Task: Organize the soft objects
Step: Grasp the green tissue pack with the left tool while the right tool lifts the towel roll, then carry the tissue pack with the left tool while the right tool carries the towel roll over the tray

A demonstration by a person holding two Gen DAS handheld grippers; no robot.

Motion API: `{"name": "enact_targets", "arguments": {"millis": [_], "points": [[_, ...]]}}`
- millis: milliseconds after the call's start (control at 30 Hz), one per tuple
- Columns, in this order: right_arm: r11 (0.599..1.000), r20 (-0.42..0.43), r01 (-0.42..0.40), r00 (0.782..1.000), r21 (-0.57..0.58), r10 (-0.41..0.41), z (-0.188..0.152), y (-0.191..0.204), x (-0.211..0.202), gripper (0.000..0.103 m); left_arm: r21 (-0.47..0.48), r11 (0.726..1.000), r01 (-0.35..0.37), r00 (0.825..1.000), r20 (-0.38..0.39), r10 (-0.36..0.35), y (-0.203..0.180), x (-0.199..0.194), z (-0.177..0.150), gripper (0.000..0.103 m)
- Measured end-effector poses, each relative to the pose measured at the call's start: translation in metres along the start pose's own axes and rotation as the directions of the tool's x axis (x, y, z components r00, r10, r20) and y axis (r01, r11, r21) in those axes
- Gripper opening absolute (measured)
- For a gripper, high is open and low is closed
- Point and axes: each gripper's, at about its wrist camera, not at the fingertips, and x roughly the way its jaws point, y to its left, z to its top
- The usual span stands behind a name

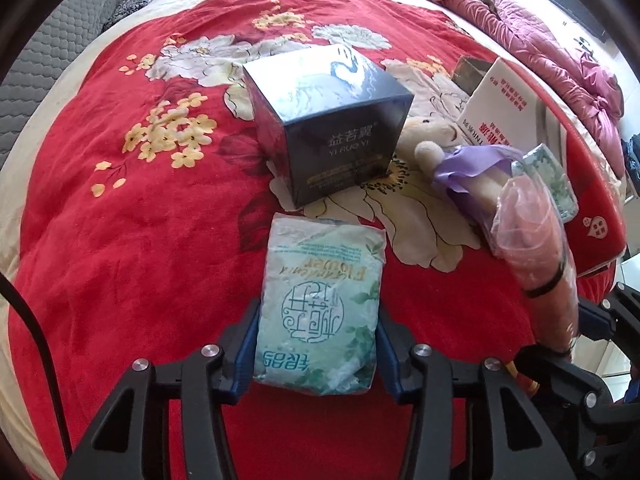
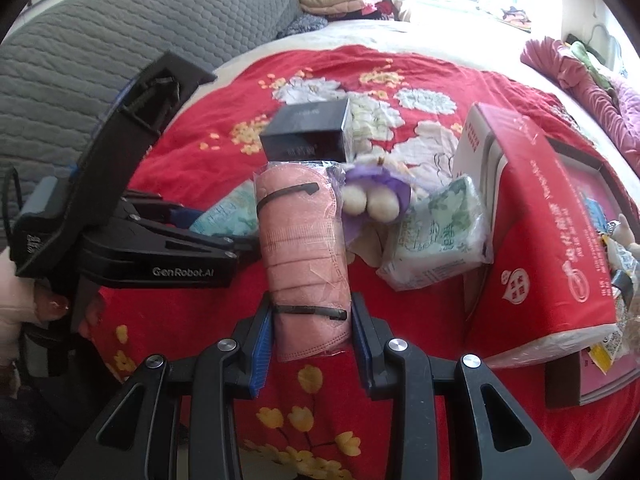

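Note:
My left gripper [image 1: 318,344] is shut on a pale green tissue pack [image 1: 320,304] and holds it above the red floral blanket [image 1: 120,208]. My right gripper [image 2: 310,336] is shut on a pink pack of face masks in clear plastic [image 2: 304,256]; that pack also shows in the left wrist view [image 1: 536,248]. A plush toy with a purple dress [image 2: 374,192] lies on the blanket just beyond the masks, also seen in the left wrist view [image 1: 448,160]. A second green tissue pack [image 2: 436,240] leans against the red box.
A dark blue box [image 1: 332,120] stands mid-blanket, also in the right wrist view [image 2: 308,136]. A red and white carton [image 2: 540,232] lies at the right. A grey quilted sofa [image 2: 120,40] is behind left. A pink quilt [image 1: 540,40] is bunched at the far right.

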Motion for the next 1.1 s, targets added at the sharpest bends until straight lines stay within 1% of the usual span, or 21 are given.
{"name": "enact_targets", "arguments": {"millis": [200,333,467,600,800,1100], "points": [[1.000,0.028,0.002,1.000,0.003,-0.002,0.004,0.005,-0.014,0.036,0.000,1.000,-0.015,0.999,0.052,0.015,0.002,-0.024,-0.001,0.048],[1.000,0.058,0.014,0.998,0.013,-0.014,0.008,0.006,-0.029,0.036,0.000,1.000,-0.001,0.996,0.090,0.001,0.002,-0.044,0.001,0.048],[1.000,0.093,0.023,0.995,0.016,-0.024,0.013,0.007,-0.049,0.036,0.010,1.000,-0.001,0.991,0.131,0.000,-0.004,-0.067,0.004,0.048],[0.999,0.124,0.030,0.992,0.030,-0.033,0.015,0.004,-0.071,0.036,0.031,0.999,0.011,0.984,0.175,-0.016,-0.017,-0.091,0.008,0.048],[0.997,0.172,0.051,0.983,0.060,-0.060,0.016,-0.006,-0.104,0.036,0.060,0.998,0.016,0.975,0.222,-0.028,-0.038,-0.118,0.014,0.048],[0.988,0.219,0.088,0.969,0.128,-0.115,0.012,-0.030,-0.144,0.036,0.116,0.992,0.042,0.962,0.265,-0.071,-0.079,-0.147,0.025,0.048]]}}
